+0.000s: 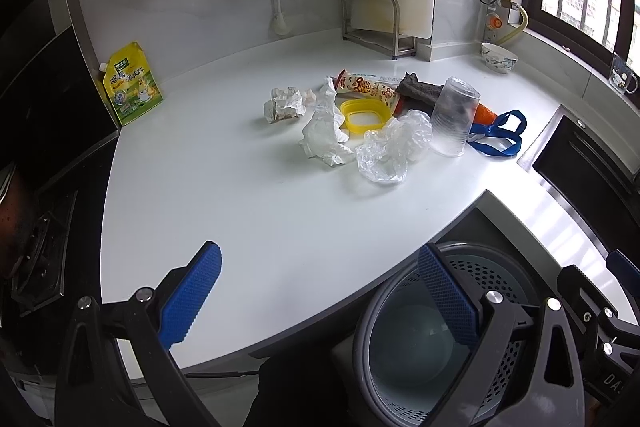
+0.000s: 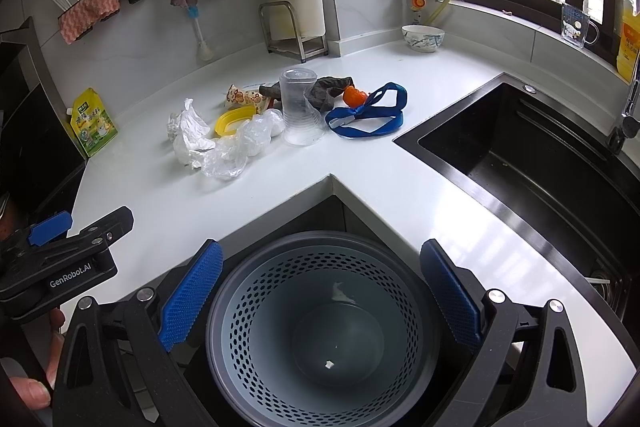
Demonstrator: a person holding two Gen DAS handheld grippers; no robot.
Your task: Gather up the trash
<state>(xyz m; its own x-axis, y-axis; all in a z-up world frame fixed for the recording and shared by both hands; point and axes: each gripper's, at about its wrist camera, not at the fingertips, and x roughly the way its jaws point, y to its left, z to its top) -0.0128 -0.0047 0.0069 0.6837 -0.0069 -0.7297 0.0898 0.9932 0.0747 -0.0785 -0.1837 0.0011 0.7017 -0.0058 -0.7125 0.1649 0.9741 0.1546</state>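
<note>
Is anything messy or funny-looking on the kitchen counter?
Yes. A heap of trash lies mid-counter: crumpled tissue, a clear plastic bag, a snack wrapper and a yellow lid. A clear cup stands upside down among them. The bin holds only a few scraps.

The white countertop (image 1: pixel 248 211) bears crumpled tissue (image 1: pixel 323 131), a plastic cup (image 1: pixel 454 117), and a seasoning pouch (image 1: pixel 132 85).

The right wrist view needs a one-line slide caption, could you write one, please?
Open right gripper above the perforated bin, trash pile waiting on the white counter.
</note>
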